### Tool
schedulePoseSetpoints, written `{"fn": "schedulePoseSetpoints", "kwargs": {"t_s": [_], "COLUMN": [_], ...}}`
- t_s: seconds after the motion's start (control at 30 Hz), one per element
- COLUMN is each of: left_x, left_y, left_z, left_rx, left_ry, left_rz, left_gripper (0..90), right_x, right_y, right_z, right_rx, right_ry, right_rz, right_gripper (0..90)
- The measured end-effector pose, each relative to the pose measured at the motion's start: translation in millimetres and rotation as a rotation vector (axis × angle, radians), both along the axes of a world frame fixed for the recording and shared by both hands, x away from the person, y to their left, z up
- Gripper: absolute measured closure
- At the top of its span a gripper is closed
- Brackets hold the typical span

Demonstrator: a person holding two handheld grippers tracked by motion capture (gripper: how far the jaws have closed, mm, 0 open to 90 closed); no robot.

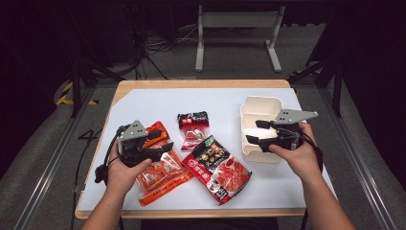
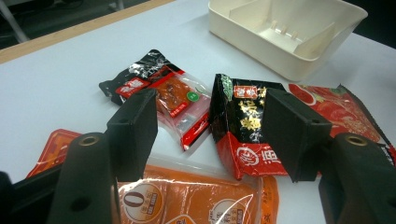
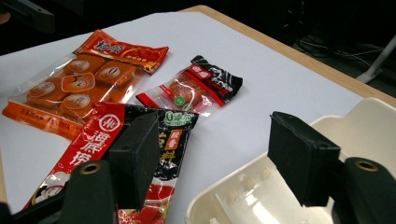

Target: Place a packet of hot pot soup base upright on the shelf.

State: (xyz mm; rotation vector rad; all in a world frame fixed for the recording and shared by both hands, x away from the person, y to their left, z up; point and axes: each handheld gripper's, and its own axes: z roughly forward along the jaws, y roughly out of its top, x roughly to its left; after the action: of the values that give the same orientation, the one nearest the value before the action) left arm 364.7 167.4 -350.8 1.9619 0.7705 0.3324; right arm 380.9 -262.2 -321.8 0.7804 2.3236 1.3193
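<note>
My left gripper (image 1: 162, 140) hovers over the top of an orange snack packet (image 1: 163, 175) at the table's left, jaws open with nothing between them. In the left gripper view the gripper (image 2: 210, 135) looks past the orange packet (image 2: 196, 196) toward a small black-and-red packet (image 2: 163, 93) and a large red-and-black packet (image 2: 243, 121). My right gripper (image 1: 253, 132) is open above the near left part of a cream divided box (image 1: 261, 115). In the right gripper view the box's rim (image 3: 233, 177) lies below the open gripper (image 3: 215, 158).
The small packet (image 1: 194, 128) and the large packet (image 1: 218, 167) lie mid-table between my hands on a white sheet (image 1: 158, 103). The box (image 2: 285, 28) has inner dividers and holds nothing. A metal stand (image 1: 237, 21) is on the floor beyond the table's far edge.
</note>
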Motion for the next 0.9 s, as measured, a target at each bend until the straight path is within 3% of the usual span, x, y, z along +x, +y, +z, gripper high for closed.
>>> {"fn": "schedulePoseSetpoints", "kwargs": {"t_s": [0.2,0.4,0.53,0.6,0.77,0.9], "left_x": [0.2,-1.9,-3.2,-2.9,-2.5,-4.1], "left_y": [3.3,1.4,-2.5,-6.1,-15.8,-26.5], "left_z": [2.3,4.0,2.8,0.9,-6.5,-20.3], "left_rx": [-0.021,-0.017,0.001,0.011,0.019,0.001], "left_ry": [0.001,-0.016,0.006,0.010,0.014,-0.024], "left_rz": [0.010,0.019,0.015,0.008,0.002,0.013], "left_gripper": [36.0,35.3,35.1,35.2,36.8,40.4], "right_x": [-0.2,-0.9,-1.2,-1.4,-1.5,-2.8], "right_y": [-2.4,3.4,12.8,16.5,19.3,20.4], "right_z": [0.5,-0.2,-0.6,-0.7,-0.7,0.1], "right_rx": [0.010,0.017,-0.005,0.006,-0.012,-0.015], "right_ry": [0.001,0.010,-0.021,0.000,0.002,-0.018], "right_rz": [0.003,0.030,0.045,0.045,0.031,0.023], "right_gripper": [39.3,48.2,45.0,44.9,42.3,41.7]}}
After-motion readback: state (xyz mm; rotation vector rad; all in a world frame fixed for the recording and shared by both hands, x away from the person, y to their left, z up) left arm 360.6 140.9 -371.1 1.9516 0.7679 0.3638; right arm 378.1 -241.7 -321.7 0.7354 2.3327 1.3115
